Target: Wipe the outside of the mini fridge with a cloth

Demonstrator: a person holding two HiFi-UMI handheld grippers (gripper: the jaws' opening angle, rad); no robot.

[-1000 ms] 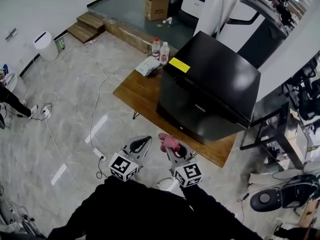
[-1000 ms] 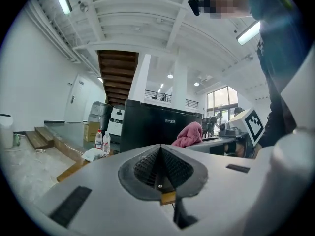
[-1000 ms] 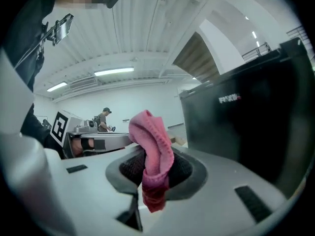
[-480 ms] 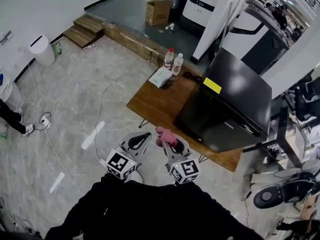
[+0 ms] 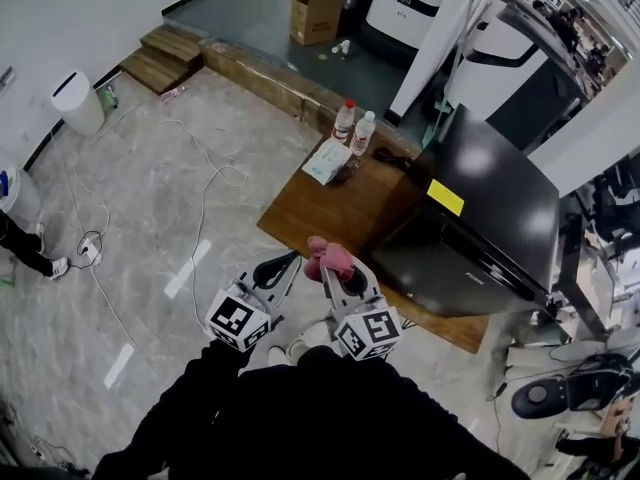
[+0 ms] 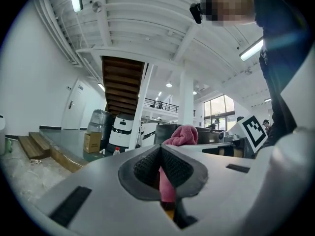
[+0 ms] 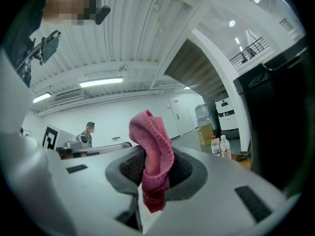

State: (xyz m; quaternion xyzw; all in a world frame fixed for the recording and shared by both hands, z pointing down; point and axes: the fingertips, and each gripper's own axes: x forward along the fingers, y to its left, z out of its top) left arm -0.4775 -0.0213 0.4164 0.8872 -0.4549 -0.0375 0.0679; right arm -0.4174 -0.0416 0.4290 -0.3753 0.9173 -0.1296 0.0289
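Shut on the pink cloth (image 7: 150, 136): right gripper (image 7: 155, 162), pads pinching the fabric about midway, a rounded fold standing above them and a darker end hanging in the slot below. Closed as well: left gripper (image 6: 160, 154), tips pressed together. A pink sliver visible in the slot behind its pads, probably the same cloth seen past them rather than anything held, though hard to say for certain. Side by side in the head view, close to the body, the left tip just beside the cloth, both at the near edge of the wooden table (image 5: 325, 203).

Outward from there, to the right and a little farther off: the mini fridge (image 5: 490, 213), black and glossy, on the right end of the table, with a yellow sticker (image 5: 446, 197) on its top. Near face stretching roughly left to right along the table's near edge. No contact between cloth and fridge; the two apart, with bare tabletop between.

Closer of the two to the fridge: the right gripper, and with the cloth in its grip, so seemingly the one for the job. Far left on the table, two bottles (image 5: 355, 126) and a white packet (image 5: 327, 160), well off any line from cloth to fridge.

By the look of it, approach stage only, wiping not begun. Next, most likely: carry the cloth right and slightly far, press the upstanding fold flat against the nearest face, then sweep along its length.
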